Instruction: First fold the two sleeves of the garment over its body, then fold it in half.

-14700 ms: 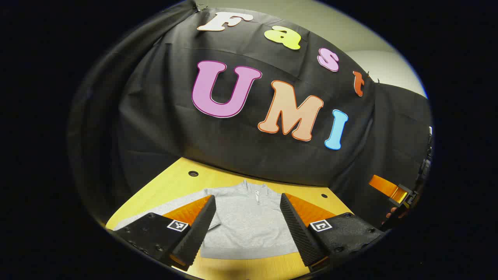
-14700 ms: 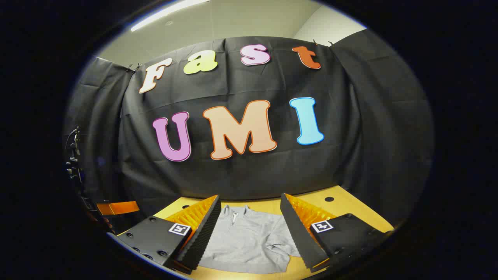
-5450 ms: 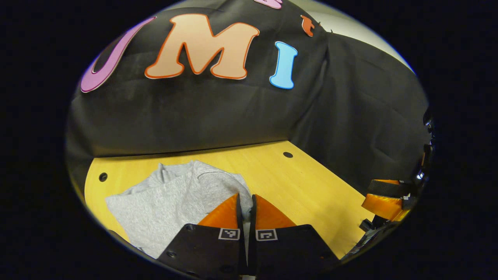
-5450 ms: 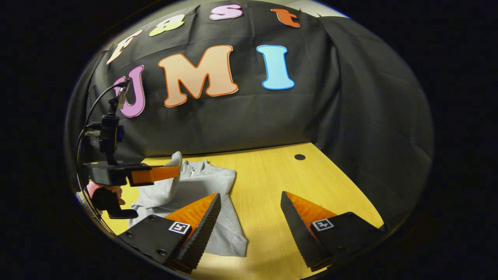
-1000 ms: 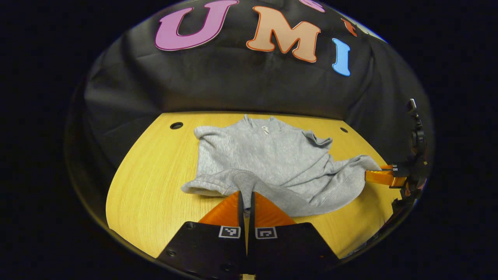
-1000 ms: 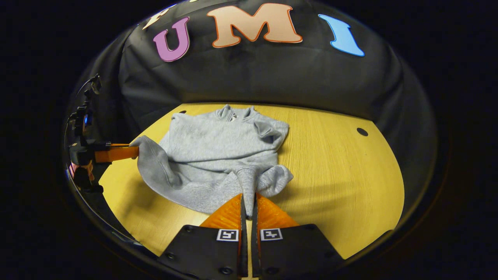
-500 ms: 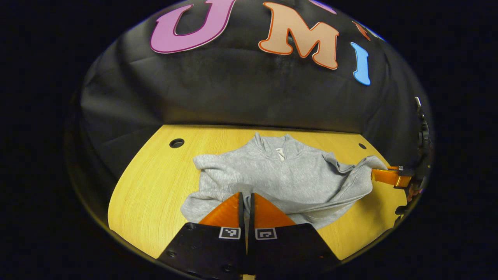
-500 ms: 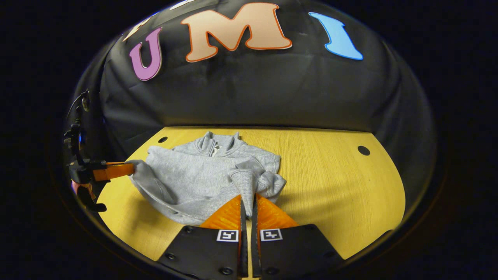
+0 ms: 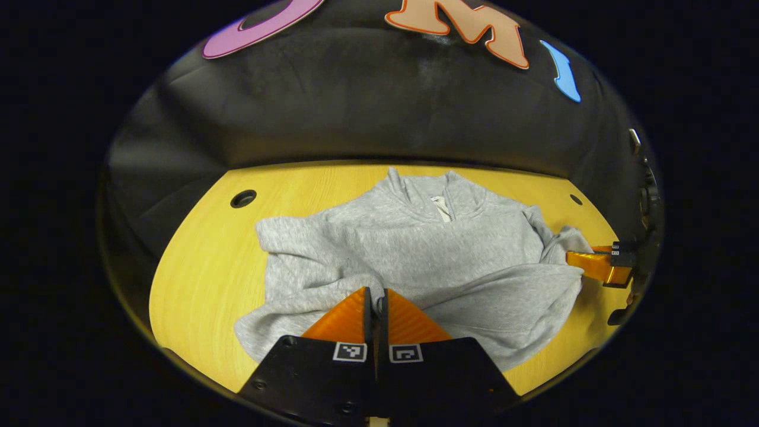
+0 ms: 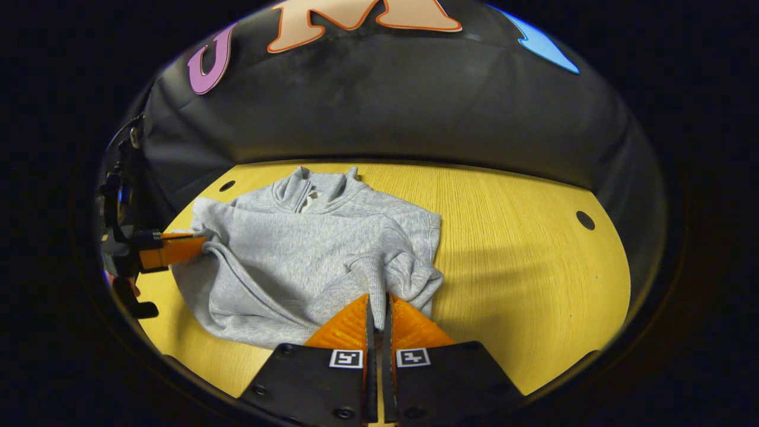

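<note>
Two grippers each pinch a corner of the grey fleece pullover with a short zip collar (image 9: 415, 249), which lies on the yellow wooden table (image 9: 195, 279) with its collar toward the black cloth wall. In the left gripper view the left gripper (image 9: 376, 302) has its fingers closed tight on a bunch of the pullover's near hem, and the right gripper (image 10: 378, 308) in its own view is likewise clamped on a gathered fold of hem and cuff at the side away from the collar. Both corners are raised and drawn toward the collar, so the halving fold looks under way. One risk is unevenness: if either hand travels further than the other, the hem will land skewed against the collar. Another is that the tucked sleeves, already rumpled beneath, may slide out as the cloth is dragged, and a thin pinch could slip free.
</note>
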Demonstrator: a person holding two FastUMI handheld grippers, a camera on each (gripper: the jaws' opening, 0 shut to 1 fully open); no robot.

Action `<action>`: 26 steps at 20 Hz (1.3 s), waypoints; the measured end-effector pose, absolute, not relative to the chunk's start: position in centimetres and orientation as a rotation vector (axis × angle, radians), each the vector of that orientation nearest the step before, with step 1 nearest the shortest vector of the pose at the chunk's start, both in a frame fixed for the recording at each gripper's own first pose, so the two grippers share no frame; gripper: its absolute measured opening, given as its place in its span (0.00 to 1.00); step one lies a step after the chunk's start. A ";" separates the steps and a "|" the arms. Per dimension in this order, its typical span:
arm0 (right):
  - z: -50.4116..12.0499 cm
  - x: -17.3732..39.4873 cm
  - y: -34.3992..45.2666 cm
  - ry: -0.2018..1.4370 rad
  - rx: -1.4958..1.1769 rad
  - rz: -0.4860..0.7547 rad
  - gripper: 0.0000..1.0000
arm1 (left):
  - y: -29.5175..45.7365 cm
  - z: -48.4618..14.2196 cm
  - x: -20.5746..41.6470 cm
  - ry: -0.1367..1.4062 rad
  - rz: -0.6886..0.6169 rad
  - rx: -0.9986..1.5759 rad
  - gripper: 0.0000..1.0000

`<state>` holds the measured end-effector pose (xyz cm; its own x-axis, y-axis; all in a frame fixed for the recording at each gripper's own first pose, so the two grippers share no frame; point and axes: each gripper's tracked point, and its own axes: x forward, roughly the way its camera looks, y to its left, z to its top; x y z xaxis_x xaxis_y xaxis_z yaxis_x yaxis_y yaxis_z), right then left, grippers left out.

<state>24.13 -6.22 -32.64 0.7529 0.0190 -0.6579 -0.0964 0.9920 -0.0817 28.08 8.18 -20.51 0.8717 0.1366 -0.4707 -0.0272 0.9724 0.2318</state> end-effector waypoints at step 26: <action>-12.5 6.9 1.0 0.416 -0.006 0.165 0.96 | 3.4 -9.6 8.1 0.380 -0.130 0.289 0.89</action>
